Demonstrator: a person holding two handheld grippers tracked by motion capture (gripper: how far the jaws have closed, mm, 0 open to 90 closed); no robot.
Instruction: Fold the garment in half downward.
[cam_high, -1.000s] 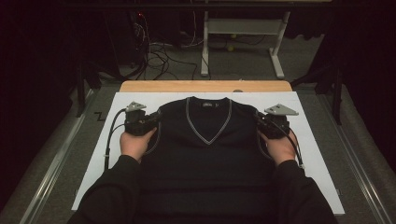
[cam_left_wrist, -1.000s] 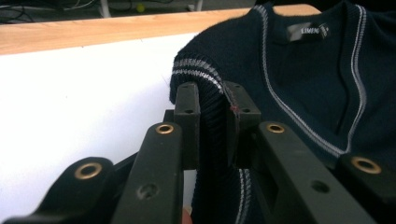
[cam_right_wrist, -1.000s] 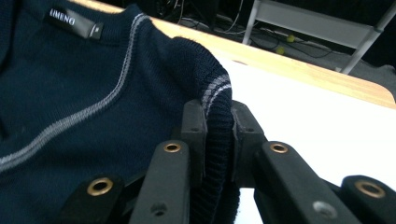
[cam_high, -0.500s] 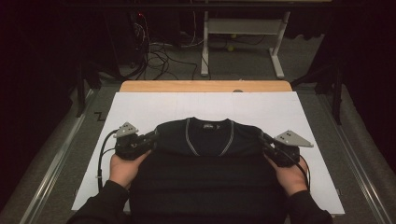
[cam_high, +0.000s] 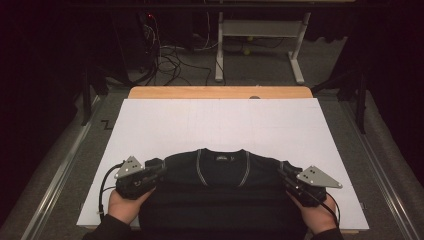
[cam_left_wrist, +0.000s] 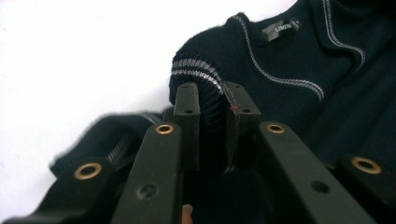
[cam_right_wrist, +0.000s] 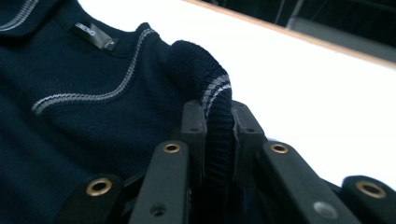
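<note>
From the high view I'm losing the lower body of the dark sweater (cam_high: 220, 200) off the frame's 6 o'clock edge, along with both my forearms. I'm squinting at the neck label (cam_left_wrist: 281, 29); its lettering is blurring too small to read.

We see a dark navy sweater (cam_high: 220, 200) with pale grey stripes edging its V-neck and banding its armholes, and a black label with light lettering at the collar. Under the sweater lies a white sheet (cam_high: 220, 125), and beyond that sheet shows a light wooden table edge (cam_high: 220, 92).
</note>
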